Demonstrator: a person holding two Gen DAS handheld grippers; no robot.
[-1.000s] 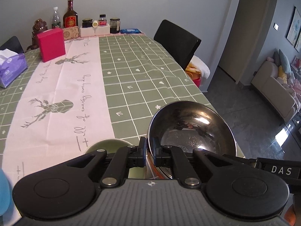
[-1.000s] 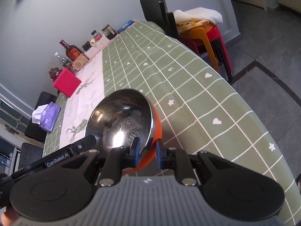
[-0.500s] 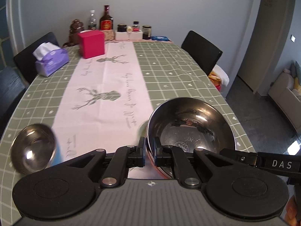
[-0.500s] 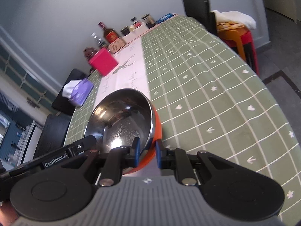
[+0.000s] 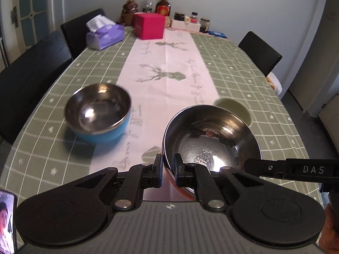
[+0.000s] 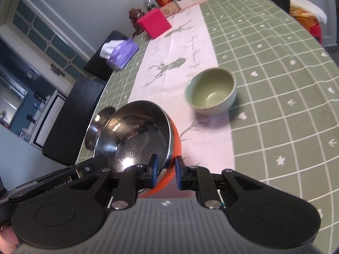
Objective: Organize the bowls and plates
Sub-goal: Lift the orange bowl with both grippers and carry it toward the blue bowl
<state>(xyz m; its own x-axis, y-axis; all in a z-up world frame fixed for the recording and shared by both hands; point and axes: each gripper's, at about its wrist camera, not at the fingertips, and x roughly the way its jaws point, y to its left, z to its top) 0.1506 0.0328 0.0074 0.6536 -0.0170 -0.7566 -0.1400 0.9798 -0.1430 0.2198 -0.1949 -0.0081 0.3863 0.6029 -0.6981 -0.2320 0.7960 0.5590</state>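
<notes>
Right hand-held gripper (image 6: 164,170) clamps orange bowl (image 6: 135,144) (steel-lined).

i'm in a home dining room — a long table (image 5: 233,67) under a green checked cloth with a deer runner (image 5: 167,74), black chairs (image 5: 260,51) around it, a tissue box (image 5: 105,35) and bottles (image 5: 163,8) by the wall.

A shiny metal bowl with an orange outside (image 5: 211,139) is tipped, off the table. A blue one (image 5: 98,114) sits upright at the left. A small green bowl (image 6: 210,91) sits upright behind.
</notes>
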